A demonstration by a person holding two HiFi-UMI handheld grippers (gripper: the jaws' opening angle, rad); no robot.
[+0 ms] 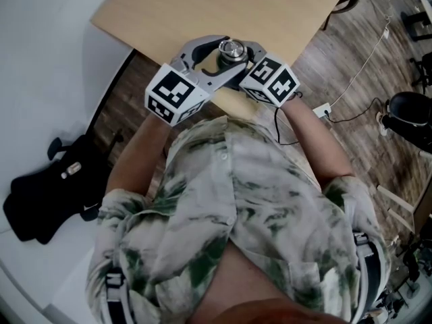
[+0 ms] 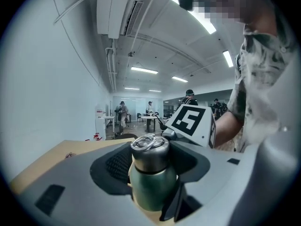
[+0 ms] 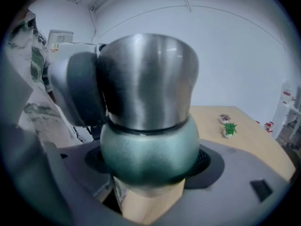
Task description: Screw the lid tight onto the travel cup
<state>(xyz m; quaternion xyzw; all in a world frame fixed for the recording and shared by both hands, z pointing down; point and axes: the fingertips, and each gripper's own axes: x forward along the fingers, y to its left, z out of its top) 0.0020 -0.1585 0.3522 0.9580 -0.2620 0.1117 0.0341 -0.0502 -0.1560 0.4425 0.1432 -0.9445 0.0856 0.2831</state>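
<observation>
Brushed-steel lid sits on top of the green travel cup, which stands upright. In the head view the cup is at upper centre of the frame, at the near edge of the pale wooden tabletop, with both tools closed in around it.

Left claw: jaws stand wide apart, one on each side of the lid. The ribbed dark pad shows clear of the steel on the left side of the left gripper view. No pressure on the lid is evident.

Right claw: jaws are clamped on the rounded green body of the cup, just beneath the seam where the lid begins. The body fills the space between the dark pads.

Whether the base of the cup rests on the tabletop cannot be determined.

A small green plant stands on the tabletop at right of the right gripper view, well apart from the cup. The marker cubes and sit side by side below the lid in the head view.
</observation>
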